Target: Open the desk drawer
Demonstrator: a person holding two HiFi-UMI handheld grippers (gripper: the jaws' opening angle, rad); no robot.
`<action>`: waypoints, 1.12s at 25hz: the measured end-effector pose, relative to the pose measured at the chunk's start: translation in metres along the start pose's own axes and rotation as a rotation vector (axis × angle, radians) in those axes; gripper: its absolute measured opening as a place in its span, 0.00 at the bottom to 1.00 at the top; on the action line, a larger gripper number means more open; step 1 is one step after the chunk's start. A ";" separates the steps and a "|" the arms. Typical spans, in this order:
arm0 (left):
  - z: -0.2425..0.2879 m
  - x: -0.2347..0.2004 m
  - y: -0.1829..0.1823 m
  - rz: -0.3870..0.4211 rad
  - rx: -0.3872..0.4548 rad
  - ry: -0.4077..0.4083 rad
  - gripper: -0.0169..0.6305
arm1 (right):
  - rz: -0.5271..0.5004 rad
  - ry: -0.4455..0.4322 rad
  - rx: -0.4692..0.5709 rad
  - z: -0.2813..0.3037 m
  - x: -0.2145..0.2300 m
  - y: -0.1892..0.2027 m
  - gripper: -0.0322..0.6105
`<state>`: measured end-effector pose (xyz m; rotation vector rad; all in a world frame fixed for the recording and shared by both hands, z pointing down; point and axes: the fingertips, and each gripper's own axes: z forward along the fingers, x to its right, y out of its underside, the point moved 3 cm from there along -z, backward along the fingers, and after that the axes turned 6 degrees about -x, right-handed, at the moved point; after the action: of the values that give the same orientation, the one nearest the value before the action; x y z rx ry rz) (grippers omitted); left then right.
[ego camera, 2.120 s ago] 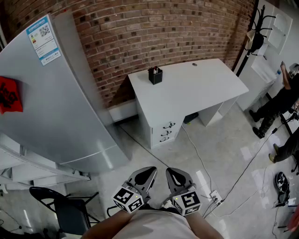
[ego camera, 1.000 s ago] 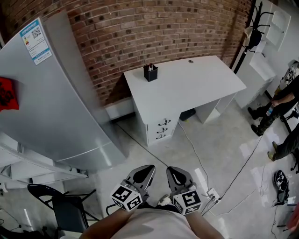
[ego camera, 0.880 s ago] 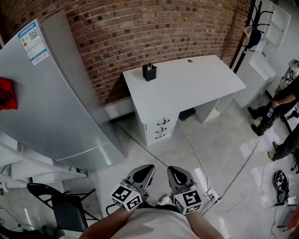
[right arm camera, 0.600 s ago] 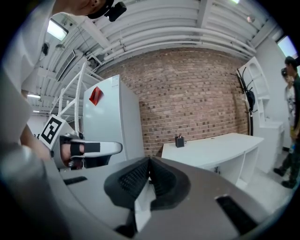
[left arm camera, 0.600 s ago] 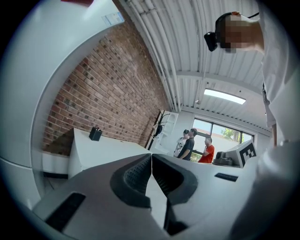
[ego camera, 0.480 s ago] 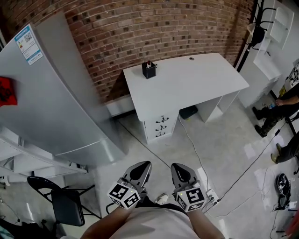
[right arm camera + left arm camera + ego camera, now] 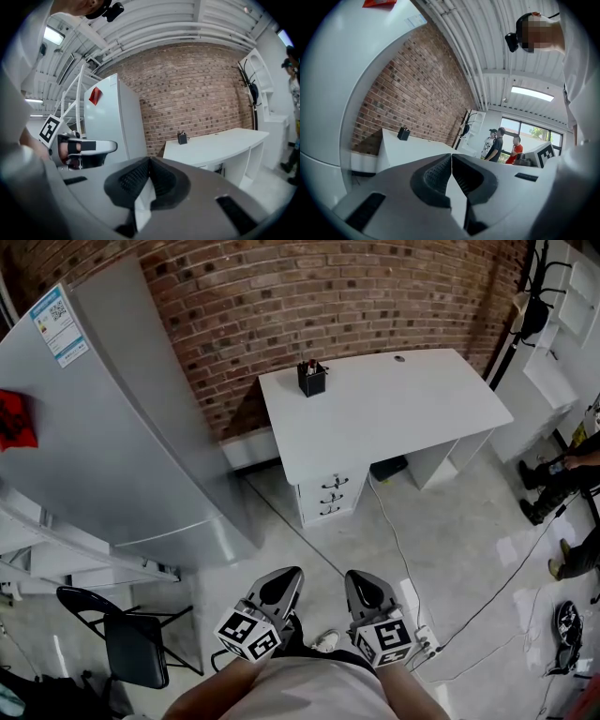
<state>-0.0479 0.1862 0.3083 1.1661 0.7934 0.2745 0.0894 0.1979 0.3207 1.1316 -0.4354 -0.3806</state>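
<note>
Left claw [image 7: 279,585] and right claw [image 7: 364,589] were pinched shut, empty; the desk drawers [image 7: 330,498] sat well apart, straight up-frame.

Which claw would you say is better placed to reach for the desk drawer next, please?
Right, narrowly. Both are shut, empty and well short of the desk, but the right claw sits slightly closer in line with the drawers than the left claw.

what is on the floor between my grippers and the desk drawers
In the head view, bare grey floor lies between the left gripper, the right gripper and the drawers, crossed only by a thin dark cable.
</note>
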 end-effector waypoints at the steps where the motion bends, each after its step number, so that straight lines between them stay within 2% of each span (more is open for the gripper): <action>1: 0.001 -0.006 0.000 -0.005 -0.003 0.003 0.04 | 0.000 -0.001 -0.006 0.006 -0.001 0.000 0.08; 5: 0.017 -0.039 -0.005 -0.033 -0.015 0.017 0.04 | -0.002 0.014 -0.025 0.037 0.001 -0.007 0.08; 13: 0.067 -0.110 -0.050 -0.038 -0.002 0.076 0.04 | 0.002 0.082 -0.051 0.107 0.021 -0.035 0.08; 18: 0.086 -0.149 -0.058 -0.064 -0.027 0.101 0.04 | 0.013 0.114 -0.083 0.143 0.024 -0.042 0.08; 28: 0.113 -0.187 -0.062 -0.106 -0.045 0.186 0.04 | 0.003 0.185 -0.126 0.178 0.026 -0.050 0.08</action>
<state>-0.1150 -0.0267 0.3486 1.0625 1.0037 0.3147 0.0161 0.0270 0.3417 1.0323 -0.2472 -0.2938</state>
